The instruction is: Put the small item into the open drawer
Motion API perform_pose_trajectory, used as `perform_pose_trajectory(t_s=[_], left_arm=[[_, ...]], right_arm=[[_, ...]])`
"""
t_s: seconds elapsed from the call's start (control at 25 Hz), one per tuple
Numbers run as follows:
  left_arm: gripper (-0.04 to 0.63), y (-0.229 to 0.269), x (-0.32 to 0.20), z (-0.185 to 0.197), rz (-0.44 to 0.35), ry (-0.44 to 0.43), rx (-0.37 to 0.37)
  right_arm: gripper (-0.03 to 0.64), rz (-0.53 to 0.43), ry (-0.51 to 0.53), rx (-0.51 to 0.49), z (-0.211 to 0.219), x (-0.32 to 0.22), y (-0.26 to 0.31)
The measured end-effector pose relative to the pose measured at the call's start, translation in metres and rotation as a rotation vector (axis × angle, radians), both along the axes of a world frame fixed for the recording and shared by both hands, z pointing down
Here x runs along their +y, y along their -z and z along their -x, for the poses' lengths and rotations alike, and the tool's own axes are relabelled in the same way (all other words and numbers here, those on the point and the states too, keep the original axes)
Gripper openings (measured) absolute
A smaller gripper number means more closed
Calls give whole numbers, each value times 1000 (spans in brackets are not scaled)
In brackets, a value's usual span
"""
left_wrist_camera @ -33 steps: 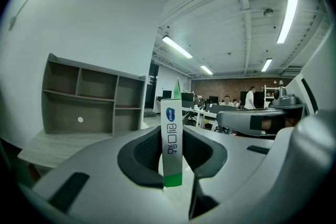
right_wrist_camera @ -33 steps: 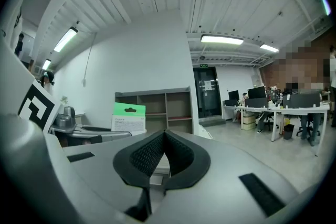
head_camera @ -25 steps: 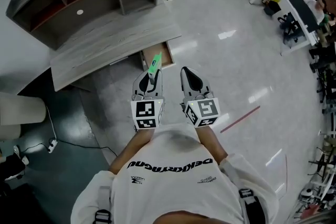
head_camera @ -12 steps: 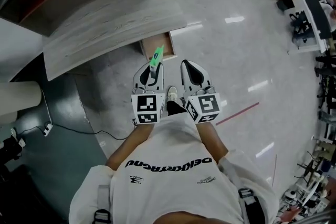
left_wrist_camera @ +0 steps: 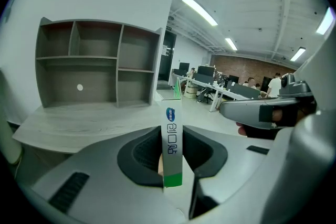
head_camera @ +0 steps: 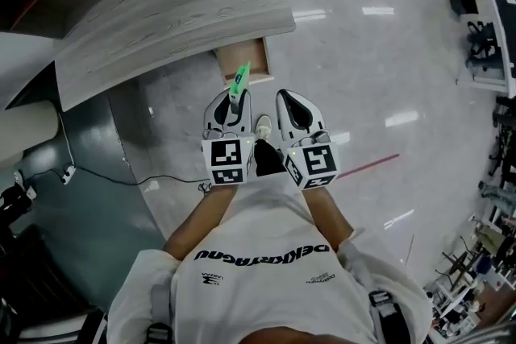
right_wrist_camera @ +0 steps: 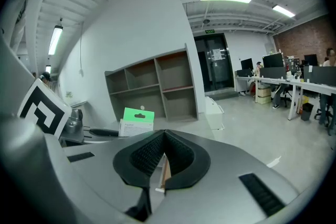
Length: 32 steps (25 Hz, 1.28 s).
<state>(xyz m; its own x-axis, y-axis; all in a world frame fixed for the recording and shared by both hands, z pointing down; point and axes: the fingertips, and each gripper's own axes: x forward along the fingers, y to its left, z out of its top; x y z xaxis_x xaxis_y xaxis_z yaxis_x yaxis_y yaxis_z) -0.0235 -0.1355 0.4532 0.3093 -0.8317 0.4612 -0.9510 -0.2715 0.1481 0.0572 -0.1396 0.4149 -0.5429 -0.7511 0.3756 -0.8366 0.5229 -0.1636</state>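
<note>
Office floor, from above: a person's left gripper [head_camera: 229, 110] is pinching the lower end of a slim green-and-white carton [head_camera: 239, 84], carrying it upright in the air just short of the open drawer [head_camera: 260, 67] under a grey desk [head_camera: 177, 20]. The right gripper [head_camera: 295, 113] is riding alongside, jaws pressed together on nothing. The carton is looking light, stiff-walled but crushable, and best gripped gently across its broad faces.
</note>
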Motion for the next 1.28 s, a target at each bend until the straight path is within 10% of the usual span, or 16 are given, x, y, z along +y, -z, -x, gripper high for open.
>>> perform_pose_trajectory(t_s=[1.28], left_arm=[[95,-241,-69,-8,281,203,-5]], right_arm=[[28,219,39,30,-39,-44,-190]])
